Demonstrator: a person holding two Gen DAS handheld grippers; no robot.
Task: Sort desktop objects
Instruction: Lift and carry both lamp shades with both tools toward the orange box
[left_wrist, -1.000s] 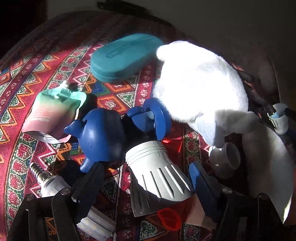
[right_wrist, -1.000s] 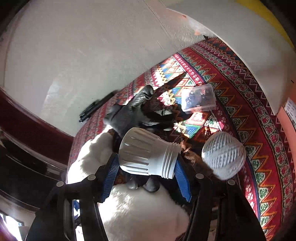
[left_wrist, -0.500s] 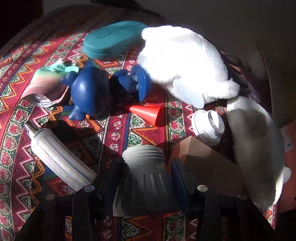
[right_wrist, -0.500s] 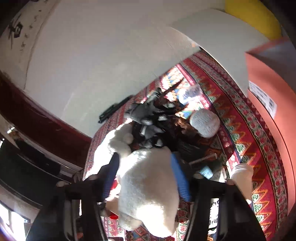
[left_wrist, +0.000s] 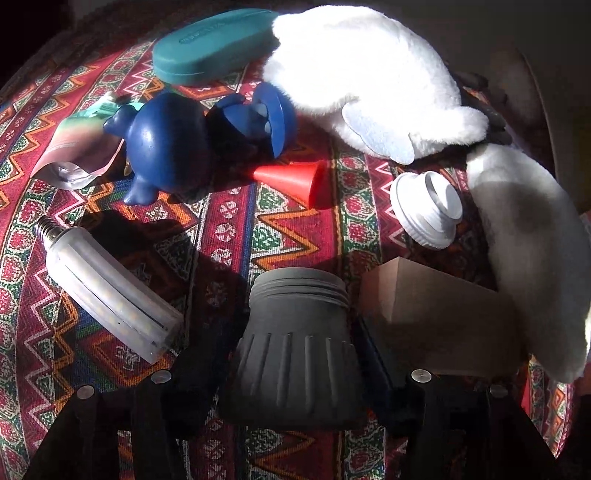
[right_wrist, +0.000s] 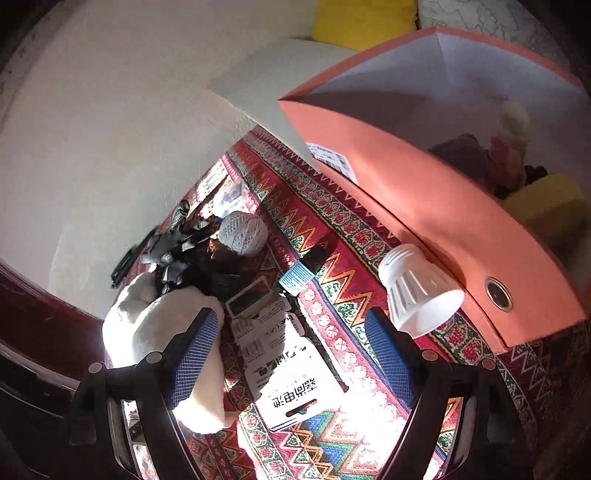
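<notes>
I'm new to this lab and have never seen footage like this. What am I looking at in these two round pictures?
There is no robot here. A person holds a two-finger gripper in each hand, and each gripper carries a fisheye camera that looks along its fingers.

In the left wrist view, the left gripper is closed on a shaded ribbed lamp shell. On the patterned cloth beyond it lie an LED corn bulb, a blue toy figure, a red cone, a white threaded ring, a teal glasses case, a white plush toy and a cardboard box.

In the right wrist view, the right gripper is open and empty above a battery pack card. A white ribbed shell sits against an orange box, and a twine ball lies farther off.
</notes>
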